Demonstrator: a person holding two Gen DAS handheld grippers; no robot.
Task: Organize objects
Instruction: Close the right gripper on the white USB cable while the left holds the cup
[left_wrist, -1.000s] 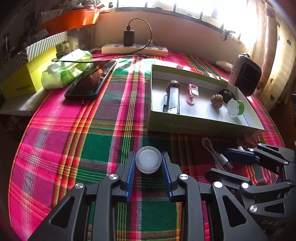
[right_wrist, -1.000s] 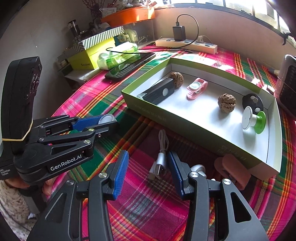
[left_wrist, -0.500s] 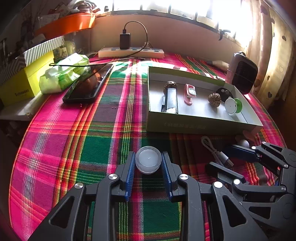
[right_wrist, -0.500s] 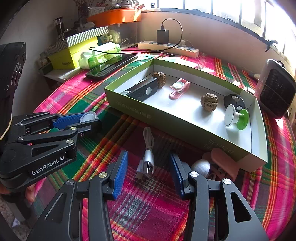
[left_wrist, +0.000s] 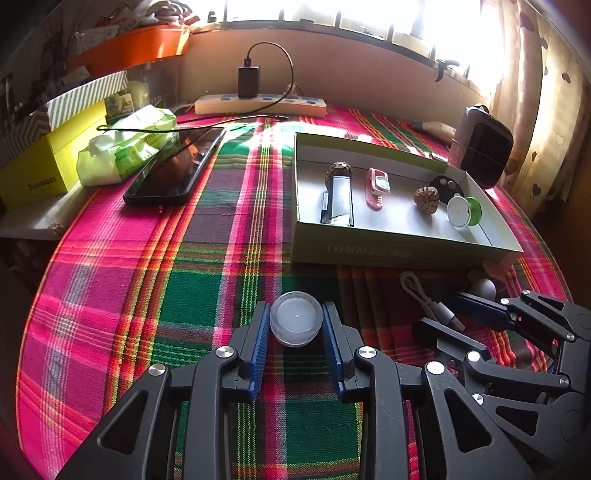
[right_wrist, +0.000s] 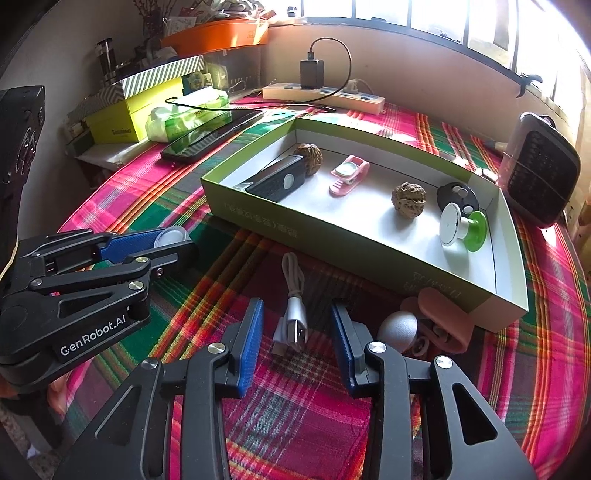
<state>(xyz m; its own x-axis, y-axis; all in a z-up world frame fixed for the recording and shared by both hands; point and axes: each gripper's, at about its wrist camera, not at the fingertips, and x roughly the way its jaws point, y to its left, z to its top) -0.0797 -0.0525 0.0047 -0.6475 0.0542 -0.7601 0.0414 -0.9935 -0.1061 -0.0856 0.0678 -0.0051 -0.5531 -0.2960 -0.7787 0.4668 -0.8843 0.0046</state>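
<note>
My left tongs (left_wrist: 295, 325) clamp the white cap (left_wrist: 295, 323); my right tongs (right_wrist: 297, 332) closing, cable plug (right_wrist: 293, 325) between, untouched.

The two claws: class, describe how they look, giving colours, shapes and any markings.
Both claws, left claw and right claw, are matt black frames of angular links with triangular cut-outs and round silver pivot screws. Each finger carries a ribbed blue pad. The left claw's side bears white lettering "GenRobot.AI". Behind it stands a black block.
</note>
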